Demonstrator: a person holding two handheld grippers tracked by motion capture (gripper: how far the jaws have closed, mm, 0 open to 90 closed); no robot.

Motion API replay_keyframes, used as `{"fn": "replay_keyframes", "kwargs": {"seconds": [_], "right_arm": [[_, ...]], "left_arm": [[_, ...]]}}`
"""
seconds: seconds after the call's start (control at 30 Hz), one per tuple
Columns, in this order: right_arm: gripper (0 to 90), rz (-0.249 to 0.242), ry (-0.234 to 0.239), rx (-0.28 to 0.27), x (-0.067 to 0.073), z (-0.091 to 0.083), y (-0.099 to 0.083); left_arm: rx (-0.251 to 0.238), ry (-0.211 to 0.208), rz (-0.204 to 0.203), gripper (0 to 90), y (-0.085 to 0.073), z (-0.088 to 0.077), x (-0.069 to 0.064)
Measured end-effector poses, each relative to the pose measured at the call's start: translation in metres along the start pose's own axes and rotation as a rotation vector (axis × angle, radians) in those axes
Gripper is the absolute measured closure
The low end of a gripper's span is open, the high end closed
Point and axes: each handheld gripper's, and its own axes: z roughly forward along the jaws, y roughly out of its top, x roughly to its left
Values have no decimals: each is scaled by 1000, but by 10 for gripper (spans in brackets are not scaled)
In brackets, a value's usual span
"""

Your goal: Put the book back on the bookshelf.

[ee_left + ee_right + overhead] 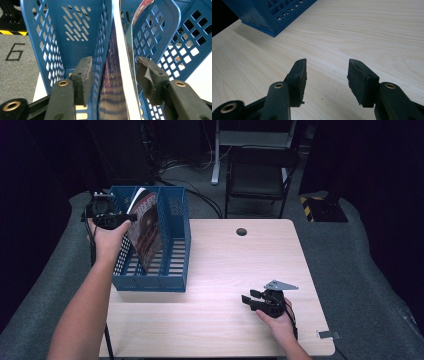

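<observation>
A blue slotted file rack (172, 220) stands on the left of the pale wooden table (225, 265). A magazine (147, 227) with a dark red cover leans upright in its middle slot. My left gripper (127, 217) hovers at the magazine's top edge. In the left gripper view the jaws (113, 62) stand apart, straddling the magazine (112, 85) and a rack divider (100, 50); the pads do not press on either. My right gripper (249, 296) rests low over the table's front right, open with nothing between its jaws (327, 62). The rack's corner (272, 15) lies farther off in the right gripper view.
A round cable hole (241, 231) sits in the table's far edge. A dark chair (260, 175) stands behind the table. A small metal clip (327, 335) lies at the front right corner. Yellow-black tape (312, 207) marks the floor at the right.
</observation>
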Motion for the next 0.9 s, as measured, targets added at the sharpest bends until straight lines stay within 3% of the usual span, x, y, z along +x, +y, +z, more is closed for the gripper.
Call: {"fn": "replay_keyframes", "kwargs": {"seconds": [0.9], "right_arm": [[492, 6, -4, 2, 0, 1, -1]], "left_arm": [[-8, -28, 45, 425, 3, -14, -6]]}}
